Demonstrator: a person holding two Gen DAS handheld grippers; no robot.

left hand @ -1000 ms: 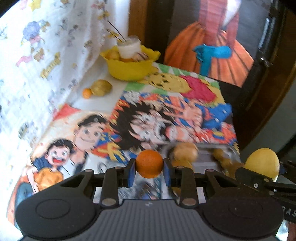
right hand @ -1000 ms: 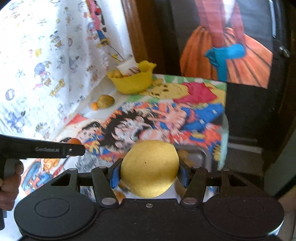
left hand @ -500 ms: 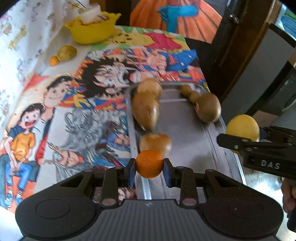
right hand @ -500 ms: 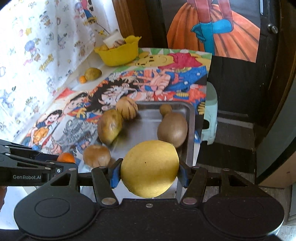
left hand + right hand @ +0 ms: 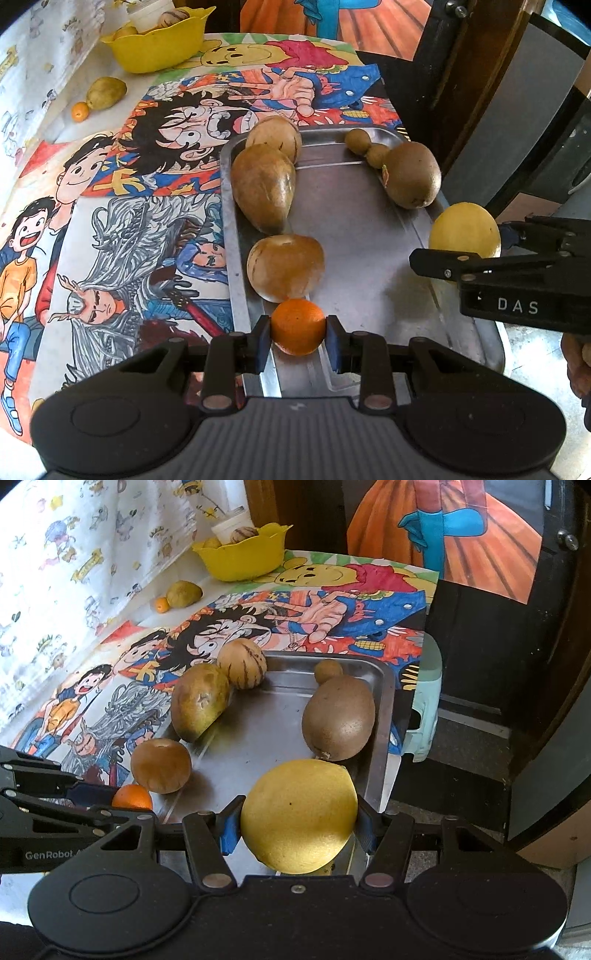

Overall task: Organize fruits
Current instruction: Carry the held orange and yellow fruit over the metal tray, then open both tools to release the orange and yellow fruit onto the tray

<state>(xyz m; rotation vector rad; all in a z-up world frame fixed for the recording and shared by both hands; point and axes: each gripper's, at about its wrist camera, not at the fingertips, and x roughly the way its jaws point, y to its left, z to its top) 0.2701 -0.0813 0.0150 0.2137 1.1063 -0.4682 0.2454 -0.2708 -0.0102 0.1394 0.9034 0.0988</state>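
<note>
The left gripper (image 5: 297, 334) is clamped on a small orange (image 5: 297, 325), its blue pads pressed to the fruit's two sides. Just ahead of the orange, nearly touching it, a round brown fruit (image 5: 285, 266) lies at the near left edge of the metal tray (image 5: 354, 229), and beyond that a long brown pear-shaped fruit (image 5: 264, 186) leans on the tray's left rim.

The right gripper (image 5: 298, 825) is clamped on a large yellow fruit (image 5: 298, 814), which hangs over the tray's near right part. Directly ahead of it lies a kiwi-like brown fruit (image 5: 338, 717), with a small brown ball (image 5: 328, 670) behind that.

The left wrist view shows two small brown balls (image 5: 367, 146) in a row behind the kiwi-like fruit; the right wrist view shows only one, the other being hidden. The right wrist view alone shows the dark stripes on the striped fruit (image 5: 242, 663) at the tray's far left corner, and a pale green stool (image 5: 424, 701) off to the right of the table.

Far ahead to the left, a yellow bowl (image 5: 242, 555) holds fruit that is cut off by its rim and hard to identify. A greenish fruit (image 5: 106, 92) and a tiny orange one (image 5: 80, 111) lie touching in front of it. The yellow fruit's underside is hidden, so whether it touches the tray cannot be told.
</note>
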